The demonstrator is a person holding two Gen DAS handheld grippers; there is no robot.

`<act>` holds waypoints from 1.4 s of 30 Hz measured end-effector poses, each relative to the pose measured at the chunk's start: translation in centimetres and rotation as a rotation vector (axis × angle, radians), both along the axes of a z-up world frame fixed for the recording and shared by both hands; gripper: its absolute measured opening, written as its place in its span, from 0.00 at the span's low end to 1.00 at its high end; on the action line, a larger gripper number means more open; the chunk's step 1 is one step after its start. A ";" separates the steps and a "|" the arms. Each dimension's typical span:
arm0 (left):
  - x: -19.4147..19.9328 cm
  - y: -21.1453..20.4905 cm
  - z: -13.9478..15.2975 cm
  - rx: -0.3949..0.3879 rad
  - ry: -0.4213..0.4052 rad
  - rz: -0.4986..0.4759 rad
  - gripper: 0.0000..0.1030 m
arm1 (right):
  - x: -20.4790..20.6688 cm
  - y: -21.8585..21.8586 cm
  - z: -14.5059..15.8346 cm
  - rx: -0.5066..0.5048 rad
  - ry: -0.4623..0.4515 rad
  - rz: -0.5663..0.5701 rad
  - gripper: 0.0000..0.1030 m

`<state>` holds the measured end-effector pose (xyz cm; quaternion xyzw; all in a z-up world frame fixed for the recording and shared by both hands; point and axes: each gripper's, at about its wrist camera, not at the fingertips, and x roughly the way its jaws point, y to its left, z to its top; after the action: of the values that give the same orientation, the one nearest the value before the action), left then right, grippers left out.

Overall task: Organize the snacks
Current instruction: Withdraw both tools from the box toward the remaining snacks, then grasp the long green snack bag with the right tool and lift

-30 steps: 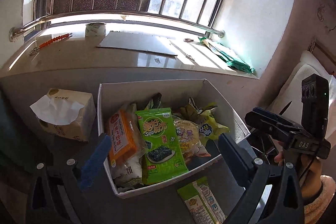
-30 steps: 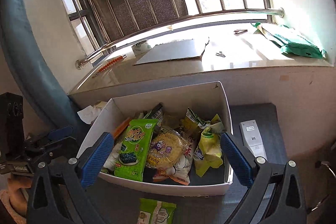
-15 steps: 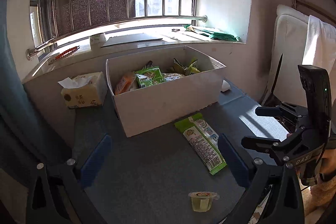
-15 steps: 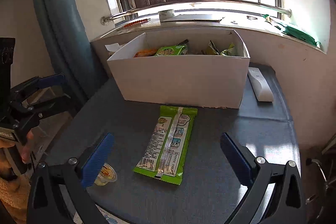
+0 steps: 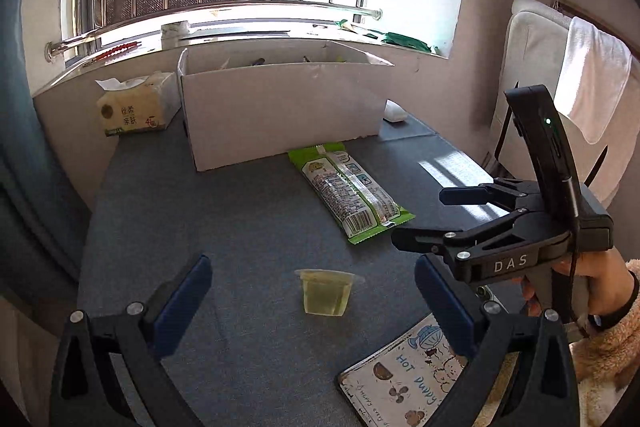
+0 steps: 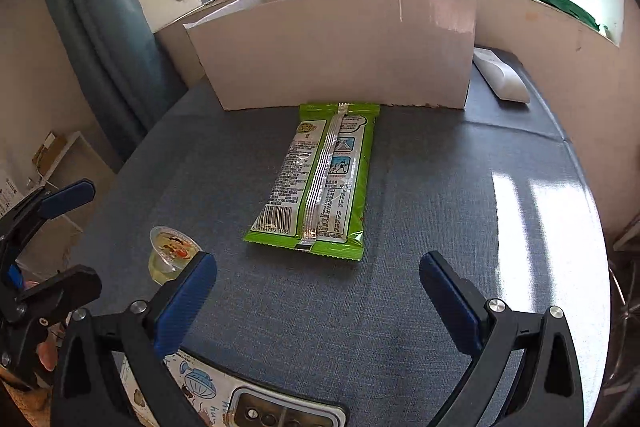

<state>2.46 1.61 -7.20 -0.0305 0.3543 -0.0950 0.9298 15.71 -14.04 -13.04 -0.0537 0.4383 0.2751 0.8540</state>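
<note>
A green snack packet (image 6: 320, 179) lies flat on the grey table, back side up, its far end near the white cardboard box (image 6: 336, 47). My right gripper (image 6: 318, 261) is open, low over the table just short of the packet's near end. A small jelly cup (image 5: 326, 293) stands upright in front of my left gripper (image 5: 312, 261), which is open with the cup just beyond its fingertips. The packet (image 5: 348, 187) and the box (image 5: 280, 107) lie further off. Each gripper shows in the other's view: right gripper (image 5: 436, 217), left gripper (image 6: 93, 234). The box's contents are hidden.
A tissue pack (image 5: 134, 107) sits left of the box and a white remote (image 6: 502, 75) right of it. A phone in a cartoon case (image 5: 404, 383) lies at the near table edge. A towel-draped chair (image 5: 560, 75) stands right; a blue curtain (image 6: 92, 39) hangs left.
Both grippers have drawn back from above the box and dropped low over the table. The box interior has gone out of sight; the jelly cup and packet are now close.
</note>
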 end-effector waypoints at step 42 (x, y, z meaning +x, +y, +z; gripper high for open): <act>5.0 -1.8 -5.2 0.051 0.179 -0.070 0.98 | 2.4 3.0 4.4 -0.080 -0.057 0.072 0.62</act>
<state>7.42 -0.18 -12.44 -0.0026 0.4393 -0.1154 0.8909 18.08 -11.02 -8.65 -0.1116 0.4223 0.2861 0.8528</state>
